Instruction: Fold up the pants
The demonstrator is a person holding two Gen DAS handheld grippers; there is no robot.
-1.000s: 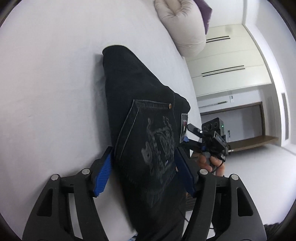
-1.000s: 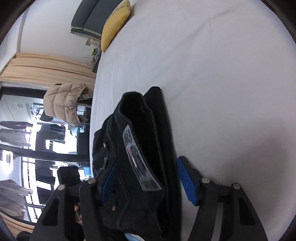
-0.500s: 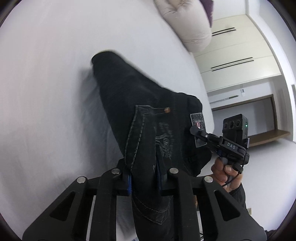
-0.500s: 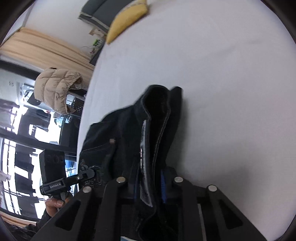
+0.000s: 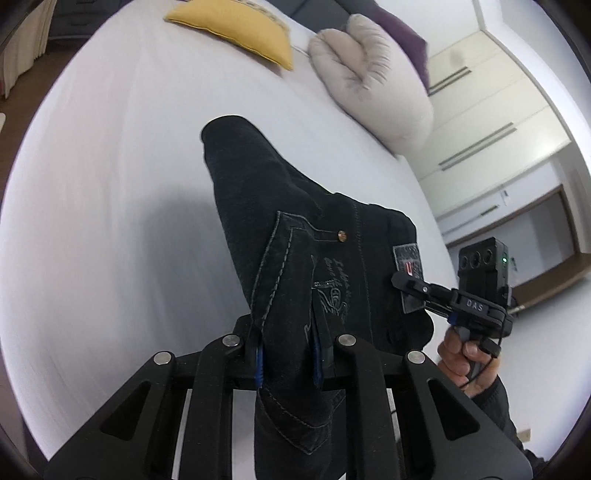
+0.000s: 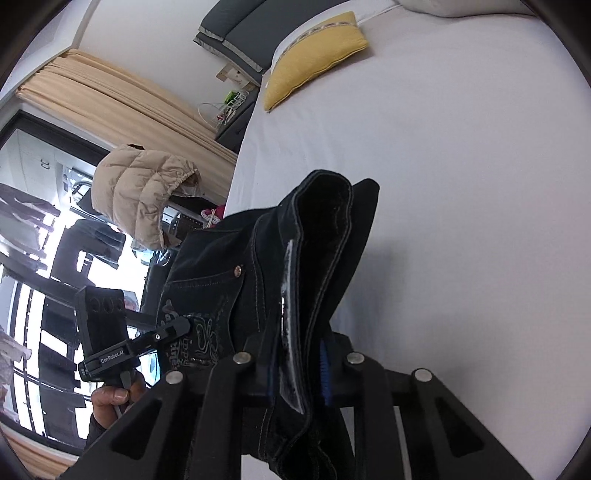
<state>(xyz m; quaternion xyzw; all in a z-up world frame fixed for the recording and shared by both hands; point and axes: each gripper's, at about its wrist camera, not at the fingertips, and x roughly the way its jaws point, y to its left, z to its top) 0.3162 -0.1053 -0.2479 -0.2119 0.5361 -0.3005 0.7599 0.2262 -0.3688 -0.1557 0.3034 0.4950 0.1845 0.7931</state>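
The black jeans [image 5: 295, 229] are folded into a thick bundle and held up above the white bed [image 5: 110, 221]. My left gripper [image 5: 287, 363] is shut on the back-pocket side of the bundle. My right gripper [image 6: 297, 373] is shut on the waistband edge with the leather patch, and it also shows in the left wrist view [image 5: 406, 284] at the jeans' right side. The jeans in the right wrist view [image 6: 317, 258] hang away from me, their far end raised over the sheet. The left gripper also shows in the right wrist view [image 6: 177, 328].
A yellow cushion [image 5: 236, 29] and a grey pillow [image 5: 373, 77] lie at the head of the bed. White wardrobe doors [image 5: 498, 122] stand to the right. A beige puffer jacket [image 6: 144, 192] hangs beside the bed, by curtains [image 6: 122, 99].
Both grippers went from open around the jeans to shut on them. The bundle has been lifted off the sheet and both views have tilted up toward the head of the bed.
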